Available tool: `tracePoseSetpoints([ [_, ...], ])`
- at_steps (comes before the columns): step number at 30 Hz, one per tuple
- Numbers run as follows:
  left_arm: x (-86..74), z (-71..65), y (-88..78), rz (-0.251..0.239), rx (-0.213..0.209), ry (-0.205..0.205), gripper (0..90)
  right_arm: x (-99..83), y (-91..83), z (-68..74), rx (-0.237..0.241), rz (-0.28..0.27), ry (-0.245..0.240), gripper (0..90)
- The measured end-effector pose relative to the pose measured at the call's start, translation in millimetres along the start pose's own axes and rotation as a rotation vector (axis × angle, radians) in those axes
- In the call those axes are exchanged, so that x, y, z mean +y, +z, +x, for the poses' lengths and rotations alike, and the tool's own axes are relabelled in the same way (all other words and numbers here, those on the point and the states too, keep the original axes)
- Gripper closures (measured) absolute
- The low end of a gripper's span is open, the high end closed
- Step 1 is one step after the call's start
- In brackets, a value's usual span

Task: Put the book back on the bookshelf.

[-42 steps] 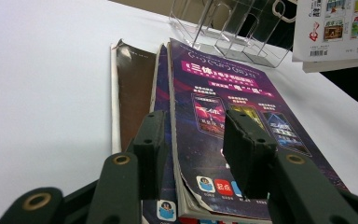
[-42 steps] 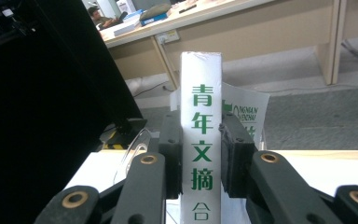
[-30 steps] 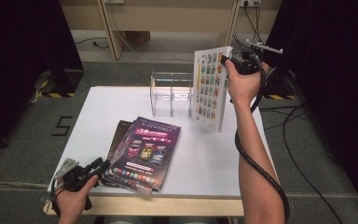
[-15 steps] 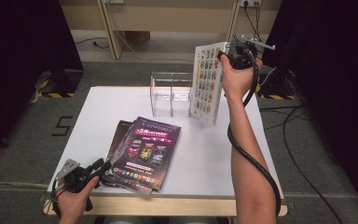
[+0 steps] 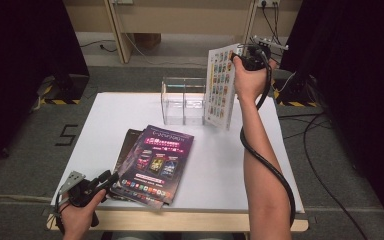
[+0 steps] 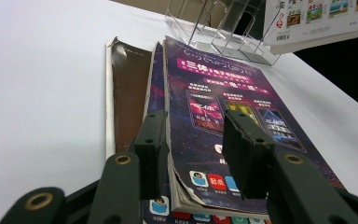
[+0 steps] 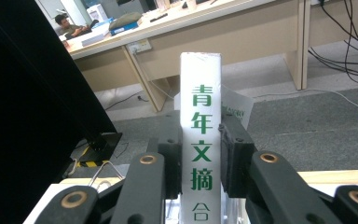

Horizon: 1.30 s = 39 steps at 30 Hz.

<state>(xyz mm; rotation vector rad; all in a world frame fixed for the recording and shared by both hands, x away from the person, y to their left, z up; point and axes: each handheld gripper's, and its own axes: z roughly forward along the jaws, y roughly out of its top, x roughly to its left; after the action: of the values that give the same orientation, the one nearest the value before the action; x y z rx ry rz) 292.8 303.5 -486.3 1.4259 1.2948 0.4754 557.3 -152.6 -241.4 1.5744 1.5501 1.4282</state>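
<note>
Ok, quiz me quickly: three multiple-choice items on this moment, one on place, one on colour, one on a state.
1. Where is the white-spined book?
A. flat on the table
B. held up beside the clear rack
C. under the purple magazine

2. What colour are the characters on that book's spine?
A. green
B. red
C. blue

3. How does the left gripper stand to the purple magazine?
A. far from it
B. open, jaws on either side of its near corner
C. lifting it off the table

Answers: 1 B, the right gripper clamps it upright in the air by the rack. 2 A, green print on white. 3 B, gaps show between pads and pages, and the magazine lies on the table.
</note>
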Motion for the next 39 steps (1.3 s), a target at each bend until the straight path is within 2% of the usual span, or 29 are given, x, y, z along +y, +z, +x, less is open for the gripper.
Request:
tracePoseSetpoints([
  [7,-0.8,1.4,-0.3,0.003,0.002,0.003,59.6,1.8,6.6,5.1,-0.002,-0.025,-0.022,74.3],
  [12,-0.4,1.5,-1.8,-0.007,0.007,0.013,60.7,3.6,10.6,6.0,-0.006,-0.042,-0.013,74.3],
  [22,-1.7,1.7,-2.4,-0.009,0.011,0.017,60.9,2.0,26.8,6.7,-0.033,-0.070,-0.047,74.3],
  [27,-2.7,0.8,-1.4,-0.004,0.005,0.020,60.9,-6.2,38.8,6.1,-0.053,-0.060,-0.069,74.2],
  [30,-2.4,2.2,-3.0,-0.006,0.007,0.019,61.0,-17.5,44.1,3.5,-0.061,-0.053,-0.075,74.2],
  [39,-2.2,5.2,-5.3,-0.009,0.018,0.013,60.8,-38.4,29.2,4.6,-0.067,-0.085,-0.129,73.6],
])
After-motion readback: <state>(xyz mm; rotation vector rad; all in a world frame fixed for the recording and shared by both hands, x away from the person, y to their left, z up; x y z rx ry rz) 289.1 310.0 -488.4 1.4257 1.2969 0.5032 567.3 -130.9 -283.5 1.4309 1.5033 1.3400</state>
